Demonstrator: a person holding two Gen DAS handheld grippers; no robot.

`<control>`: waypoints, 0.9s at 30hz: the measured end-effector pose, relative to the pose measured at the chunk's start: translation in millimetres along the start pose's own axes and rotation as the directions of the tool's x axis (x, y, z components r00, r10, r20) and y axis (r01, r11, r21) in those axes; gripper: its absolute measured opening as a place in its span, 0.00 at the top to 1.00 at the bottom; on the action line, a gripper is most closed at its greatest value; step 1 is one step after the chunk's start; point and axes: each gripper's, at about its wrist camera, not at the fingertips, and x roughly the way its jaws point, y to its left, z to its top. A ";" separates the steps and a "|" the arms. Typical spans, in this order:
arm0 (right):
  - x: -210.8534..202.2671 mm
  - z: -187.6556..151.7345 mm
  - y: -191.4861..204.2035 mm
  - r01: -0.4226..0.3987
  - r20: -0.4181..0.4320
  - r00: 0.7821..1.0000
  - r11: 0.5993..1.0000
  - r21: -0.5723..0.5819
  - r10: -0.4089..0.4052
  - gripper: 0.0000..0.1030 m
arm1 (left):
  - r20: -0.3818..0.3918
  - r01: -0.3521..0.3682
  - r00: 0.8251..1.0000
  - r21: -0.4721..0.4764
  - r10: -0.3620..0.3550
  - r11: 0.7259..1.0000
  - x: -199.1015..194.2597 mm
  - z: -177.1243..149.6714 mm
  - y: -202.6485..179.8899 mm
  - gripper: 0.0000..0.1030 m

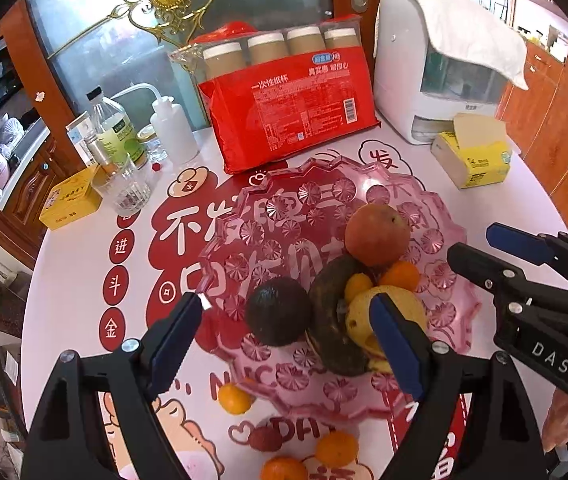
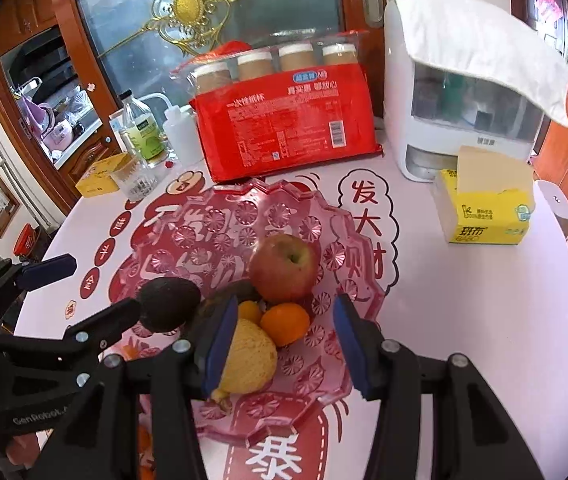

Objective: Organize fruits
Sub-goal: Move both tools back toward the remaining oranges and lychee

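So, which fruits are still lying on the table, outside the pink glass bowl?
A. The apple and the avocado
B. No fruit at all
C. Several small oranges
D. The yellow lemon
C: in the left wrist view, small oranges lie on the table in front of the pink glass bowl, while the apple, avocado and lemon sit inside it.

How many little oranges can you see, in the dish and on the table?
5: two in the pink dish, one by the apple and a smaller one beside it; three on the table. More may be hidden.
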 end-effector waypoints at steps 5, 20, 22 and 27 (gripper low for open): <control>-22.8 -1.5 10.2 0.011 0.027 1.000 1.000 -0.007 -0.011 0.51 | 0.016 0.012 1.000 -0.013 -0.012 1.000 -24.0 -7.3 8.2 0.18; -90.8 -42.6 40.6 -0.011 0.110 0.994 1.000 -0.023 0.014 0.51 | 0.111 0.085 0.990 -0.011 -0.083 0.996 -101.1 -62.1 21.0 0.17; -102.4 -52.0 45.2 -0.021 0.128 0.992 0.999 -0.026 0.024 0.51 | 0.125 0.099 0.987 -0.013 -0.096 0.995 -110.7 -72.6 22.3 0.17; -125.2 -80.9 58.3 -0.020 0.159 0.987 0.998 -0.059 0.029 0.51 | 0.147 0.098 0.984 -0.008 -0.096 0.995 -126.2 -102.0 22.0 0.17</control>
